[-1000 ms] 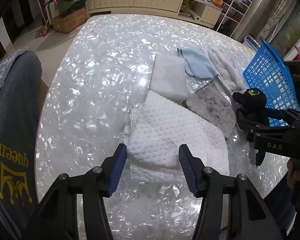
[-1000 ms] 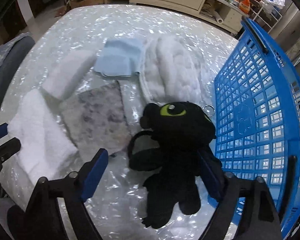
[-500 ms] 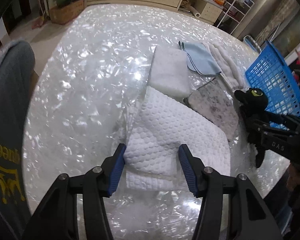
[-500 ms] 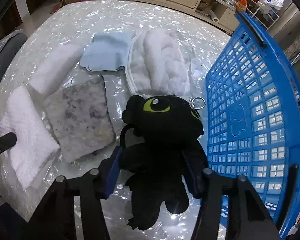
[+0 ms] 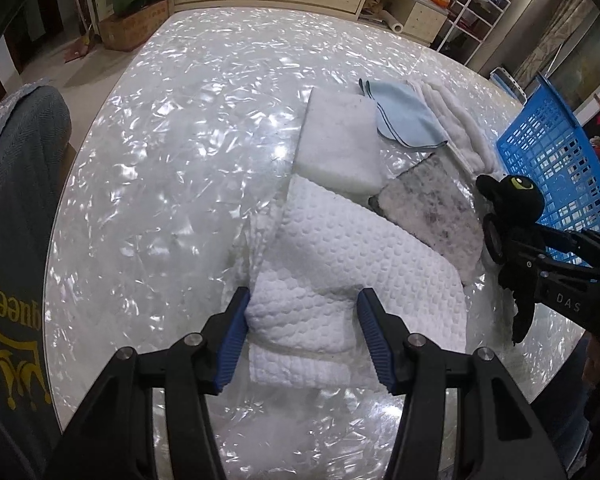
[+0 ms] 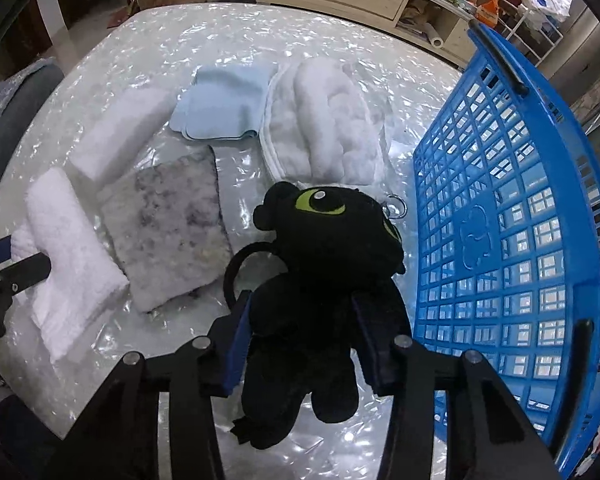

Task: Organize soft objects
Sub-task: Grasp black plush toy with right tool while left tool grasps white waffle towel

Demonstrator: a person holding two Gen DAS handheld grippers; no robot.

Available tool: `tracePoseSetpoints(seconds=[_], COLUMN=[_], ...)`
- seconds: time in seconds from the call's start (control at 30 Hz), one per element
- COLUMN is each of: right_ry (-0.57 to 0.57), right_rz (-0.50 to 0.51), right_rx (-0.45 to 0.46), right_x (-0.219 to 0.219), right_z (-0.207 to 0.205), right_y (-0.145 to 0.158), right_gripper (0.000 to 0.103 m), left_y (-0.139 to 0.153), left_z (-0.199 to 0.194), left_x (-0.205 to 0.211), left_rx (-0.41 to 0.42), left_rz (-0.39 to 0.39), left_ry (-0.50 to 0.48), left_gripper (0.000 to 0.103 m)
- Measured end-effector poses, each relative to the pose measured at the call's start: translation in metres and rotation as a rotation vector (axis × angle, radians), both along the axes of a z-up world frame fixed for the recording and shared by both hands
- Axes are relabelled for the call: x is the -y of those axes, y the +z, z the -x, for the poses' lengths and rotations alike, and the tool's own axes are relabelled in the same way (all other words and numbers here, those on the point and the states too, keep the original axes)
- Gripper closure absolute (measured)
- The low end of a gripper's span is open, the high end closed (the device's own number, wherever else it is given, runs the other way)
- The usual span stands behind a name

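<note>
A white bumpy towel [image 5: 340, 256] lies folded at the near edge of the table. My left gripper [image 5: 302, 300] is closing on its near end, and both blue pads press into the bunched cloth. A black plush toy with green eyes [image 6: 328, 232] sits between the jaws of my right gripper [image 6: 302, 304]. These jaws are closing too, and the pads squeeze its body. The left wrist view shows the plush toy [image 5: 512, 196] at the right, beside the blue basket [image 5: 556, 168].
On the shiny table [image 5: 180, 160] lie a white foam pad [image 5: 340, 140], a light blue cloth [image 5: 404, 116], a grey speckled pad [image 5: 432, 212] and a white quilted piece [image 6: 328, 120]. The blue basket [image 6: 520, 200] stands right of the plush. A grey chair back [image 5: 16, 240] is at the left.
The right jaws came in from wide apart and now pinch the plush toy's body. The left pads have pressed into the towel's end, which has bunched up between them.
</note>
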State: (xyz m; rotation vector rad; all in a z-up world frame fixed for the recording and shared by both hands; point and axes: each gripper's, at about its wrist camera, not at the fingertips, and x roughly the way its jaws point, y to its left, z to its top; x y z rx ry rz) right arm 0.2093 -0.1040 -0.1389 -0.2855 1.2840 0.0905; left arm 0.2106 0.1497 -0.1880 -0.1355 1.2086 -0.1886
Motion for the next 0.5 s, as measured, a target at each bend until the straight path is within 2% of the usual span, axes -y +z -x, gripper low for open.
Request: tracePoseSetpoints(seconds=[0.03,0.17,0.2,0.5], right_ry=[0.001,-0.014,-0.017,-0.002], right_rz=[0.004,-0.010,-0.014,-0.066], right_rx=[0.002,0.022,0.029,0.068], right_x=[-0.003,-0.002,-0.001,-0.002], right_z=[0.001,0.008,0.010,0.023], right_y=[-0.001,0.003,0.004,0.030], right_gripper=[0.059,0.063,0.064,0.066], left_y=[0.000,0.003,0.004,0.018], left_z=[0.000,0.002,0.002,0.014], left_x=[0.000,0.000,0.000,-0.002], left_rx=[-0.001,0.016,0.020,0.045], left_rz=[-0.001,-0.016,-0.022,-0.029], left_ry=[-0.002,-0.012,-0.013,-0.029], left_gripper=[0.064,0.084,0.093,0.096])
